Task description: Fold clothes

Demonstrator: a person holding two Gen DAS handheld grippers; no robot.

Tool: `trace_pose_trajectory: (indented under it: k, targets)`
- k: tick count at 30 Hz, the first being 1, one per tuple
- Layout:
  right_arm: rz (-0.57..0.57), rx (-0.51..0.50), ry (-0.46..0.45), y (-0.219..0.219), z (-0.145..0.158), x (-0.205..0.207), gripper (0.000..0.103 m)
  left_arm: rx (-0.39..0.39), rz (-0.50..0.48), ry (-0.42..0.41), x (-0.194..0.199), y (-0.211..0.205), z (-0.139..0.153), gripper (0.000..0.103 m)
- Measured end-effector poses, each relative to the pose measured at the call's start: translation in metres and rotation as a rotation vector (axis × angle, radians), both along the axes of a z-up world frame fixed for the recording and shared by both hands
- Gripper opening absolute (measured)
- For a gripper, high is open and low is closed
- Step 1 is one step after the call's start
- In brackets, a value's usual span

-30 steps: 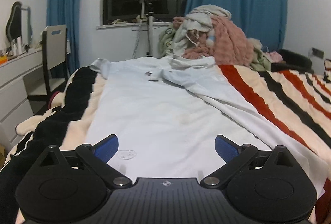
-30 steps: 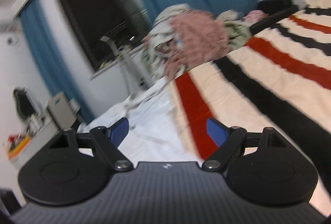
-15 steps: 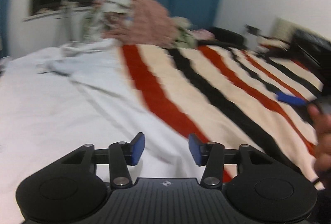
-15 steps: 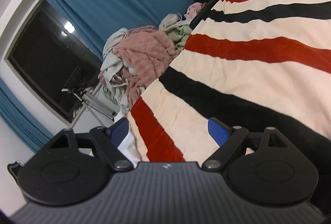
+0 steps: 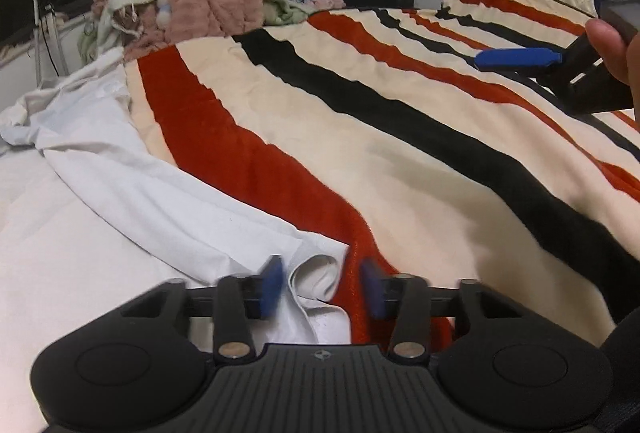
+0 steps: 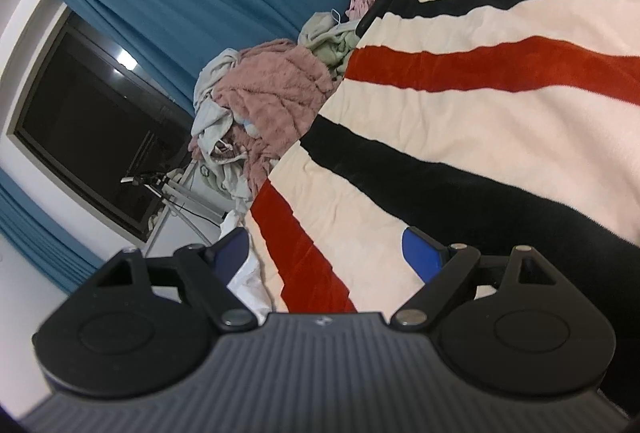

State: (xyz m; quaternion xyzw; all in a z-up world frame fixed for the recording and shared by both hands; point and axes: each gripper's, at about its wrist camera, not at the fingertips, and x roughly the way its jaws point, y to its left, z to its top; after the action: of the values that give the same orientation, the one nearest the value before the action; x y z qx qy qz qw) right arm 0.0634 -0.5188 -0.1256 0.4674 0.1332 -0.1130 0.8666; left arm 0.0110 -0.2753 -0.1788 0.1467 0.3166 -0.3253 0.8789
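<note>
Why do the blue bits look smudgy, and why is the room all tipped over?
Left wrist view: the left tongs have just been closing around the white garment's corner, so their pads blur. Right wrist view: sharp, but rolled sideways, and the fisheye lens bends the window.

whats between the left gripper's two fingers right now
A bunched corner of the white garment, plus the blanket's red stripe edge, sits between the left gripper's closing fingers; the pads don't press it yet. Left wrist view.
</note>
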Motion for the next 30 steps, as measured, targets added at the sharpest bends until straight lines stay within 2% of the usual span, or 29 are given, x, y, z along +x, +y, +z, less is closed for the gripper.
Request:
trace_pose_trajectory:
  k: [1,2,7,10,14,18,21,25,28,29,30]
  targets:
    - [0.0,0.002,0.002,0.0,-0.001,0.0,0.086,-0.013,0.004,0.0,0.0,0.003,0.002,0.021]
    - [-0.001,0.004,0.004,0.0,-0.001,0.0,0.086,-0.027,0.011,0.0,0.001,0.007,0.005,0.008]
    - [-0.003,-0.002,0.005,0.002,-0.001,0.0,0.086,-0.165,0.081,-0.019,0.0,0.039,0.039,0.006]
    - [-0.003,-0.019,0.006,0.005,0.002,0.0,0.086,-0.291,0.11,-0.033,-0.007,0.072,0.065,0.006]
    - [0.015,-0.045,-0.001,0.013,0.007,0.0,0.086,-0.472,0.197,0.006,-0.017,0.136,0.093,0.006]
    - [0.041,-0.071,-0.006,0.025,0.013,0.0,0.086,-0.592,0.324,0.072,-0.032,0.208,0.102,0.005]
    - [0.069,-0.093,0.004,0.037,0.015,0.004,0.086,-0.613,0.466,0.146,-0.037,0.252,0.091,0.004]
    - [0.116,-0.142,0.02,0.054,0.018,0.009,0.086,-0.557,0.602,0.326,-0.024,0.287,0.068,0.004]
    - [0.15,-0.176,0.034,0.068,0.019,0.012,0.086,-0.596,0.622,0.37,-0.017,0.299,0.066,0.011]
    - [0.161,-0.188,0.039,0.072,0.02,0.013,0.086,-0.609,0.62,0.363,-0.016,0.301,0.068,0.022]
    - [0.172,-0.2,0.043,0.076,0.02,0.014,0.086,-0.619,0.617,0.356,-0.014,0.302,0.07,0.039]
